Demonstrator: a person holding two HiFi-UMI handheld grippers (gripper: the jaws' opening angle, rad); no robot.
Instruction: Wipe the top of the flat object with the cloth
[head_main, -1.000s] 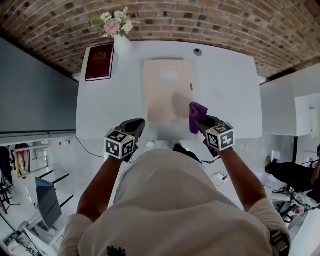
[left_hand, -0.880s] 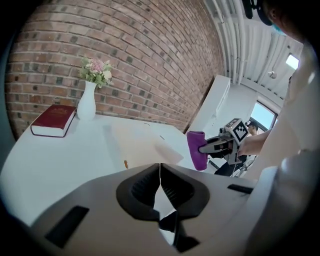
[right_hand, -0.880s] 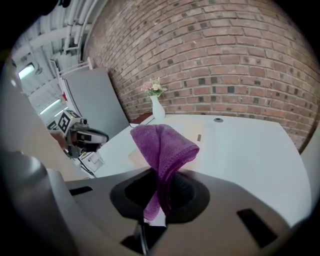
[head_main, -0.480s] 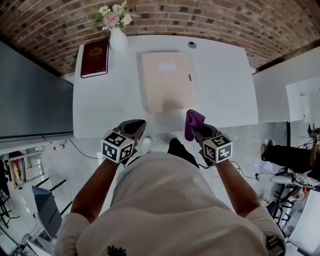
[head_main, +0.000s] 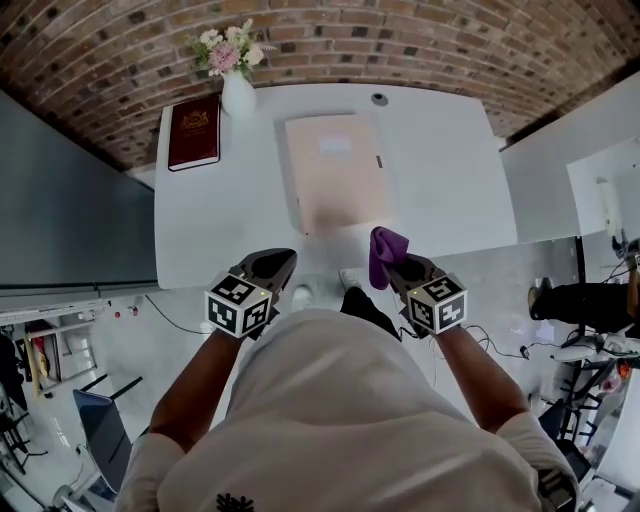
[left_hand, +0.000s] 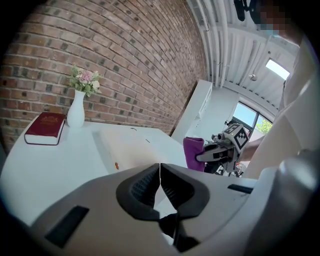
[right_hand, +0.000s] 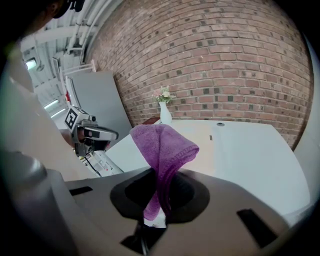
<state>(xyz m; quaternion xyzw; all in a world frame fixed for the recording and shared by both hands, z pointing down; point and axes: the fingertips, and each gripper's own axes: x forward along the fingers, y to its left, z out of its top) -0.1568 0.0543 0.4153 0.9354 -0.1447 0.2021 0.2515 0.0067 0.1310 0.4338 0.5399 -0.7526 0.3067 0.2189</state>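
A flat beige folder (head_main: 335, 170) lies in the middle of the white table (head_main: 215, 220), and shows in the left gripper view as the folder (left_hand: 127, 150). My right gripper (head_main: 392, 262) is shut on a purple cloth (head_main: 385, 253), held just past the table's near edge, short of the folder. The cloth (right_hand: 162, 150) stands up folded between the jaws. My left gripper (head_main: 272, 268) is shut with nothing in it, near the table's front edge at the left. The purple cloth (left_hand: 193, 153) also appears at the right of the left gripper view.
A dark red book (head_main: 194, 131) lies at the table's far left, beside a white vase with flowers (head_main: 233, 80). A small round fitting (head_main: 379, 99) sits at the far edge. A brick wall (head_main: 400, 40) runs behind the table. Chairs and cables are on the floor.
Both grippers drew back toward me. The right one with the cloth went from over the folder's near right corner to past the table's front edge.
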